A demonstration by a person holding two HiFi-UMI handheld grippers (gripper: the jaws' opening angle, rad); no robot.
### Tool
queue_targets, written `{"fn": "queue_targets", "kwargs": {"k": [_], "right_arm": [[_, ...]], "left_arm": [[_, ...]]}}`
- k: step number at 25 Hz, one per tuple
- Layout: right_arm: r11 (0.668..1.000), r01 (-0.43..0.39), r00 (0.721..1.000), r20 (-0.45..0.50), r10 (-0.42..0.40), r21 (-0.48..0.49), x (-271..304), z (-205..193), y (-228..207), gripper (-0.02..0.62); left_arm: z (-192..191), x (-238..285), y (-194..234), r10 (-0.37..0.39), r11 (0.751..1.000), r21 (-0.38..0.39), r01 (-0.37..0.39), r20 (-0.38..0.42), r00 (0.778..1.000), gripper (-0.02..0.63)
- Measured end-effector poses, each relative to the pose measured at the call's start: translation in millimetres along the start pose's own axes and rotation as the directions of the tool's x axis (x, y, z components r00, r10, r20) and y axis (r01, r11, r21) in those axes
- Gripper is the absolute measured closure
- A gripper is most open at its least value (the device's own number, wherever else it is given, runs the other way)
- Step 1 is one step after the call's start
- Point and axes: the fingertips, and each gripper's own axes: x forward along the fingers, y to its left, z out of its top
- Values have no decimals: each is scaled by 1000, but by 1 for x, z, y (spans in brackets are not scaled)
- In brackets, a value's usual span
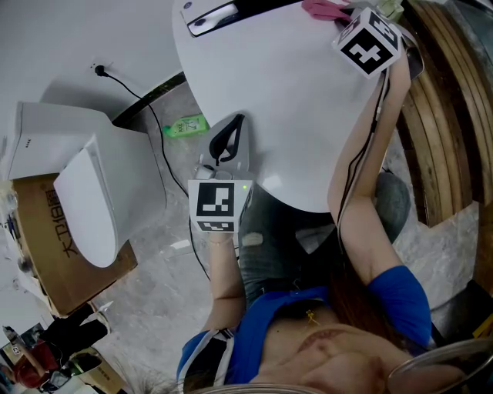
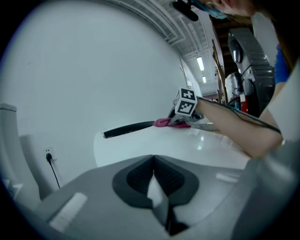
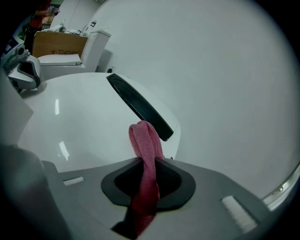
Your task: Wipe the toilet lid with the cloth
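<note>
1. Head view: the right gripper [image 1: 340, 15] is out at the far end of the toilet lid [image 1: 269, 100], with the pink cloth [image 1: 323, 9] bunched at its tip, just beside the black hinge bar [image 1: 212, 17]. The right arm is stretched long across the lid, elbow nearly straight. My read is that the wipe is in hand at the back edge, with most of the white surface yet to cover.
2. Same view: the left gripper [image 1: 225, 142] sits at the lid's near left edge, forearm tucked close to the body (I can't tell whether it touches the lid). It looks parked, not working.
3. Left gripper view: the tongs are pressed together with nothing between them. Beyond them lies the lid, with the cloth far off by the bar.
4. Right gripper view: the tongs pinch the cloth hard. A pink fold stands up past the pads towards the bar, and the tail hangs below.
5. Next call, as I judge it: hold that pinch, press the cloth flat to the lid and draw it back towards the body in broad passes. A loose bunch like this will likely skate on the glossy surface.
</note>
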Motion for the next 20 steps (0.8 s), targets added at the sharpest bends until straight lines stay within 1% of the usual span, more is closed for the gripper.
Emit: {"fn": "queue_targets", "kwargs": {"k": [4, 8, 11, 16, 20], "right_arm": [[999, -31, 999, -22, 32, 11, -4, -5, 4, 528], [998, -65, 997, -40, 65, -1, -8, -7, 9, 526], [995, -95, 994, -49, 94, -21, -11, -9, 15, 525], [991, -95, 994, -56, 91, -91, -10, -7, 15, 525], [988, -117, 993, -41, 113, -101, -13, -2, 20, 525]], "left_arm": [[0, 0, 0, 1, 1000, 2, -1, 2, 1000, 603], [0, 0, 0, 2, 1000, 6, -2, 3, 1000, 603], [0, -1, -1, 0, 1000, 7, 0, 5, 1000, 603], [0, 0, -2, -2, 1000, 7, 2, 6, 1000, 603], [0, -1, -2, -4, 1000, 10, 4, 6, 1000, 603]]}}
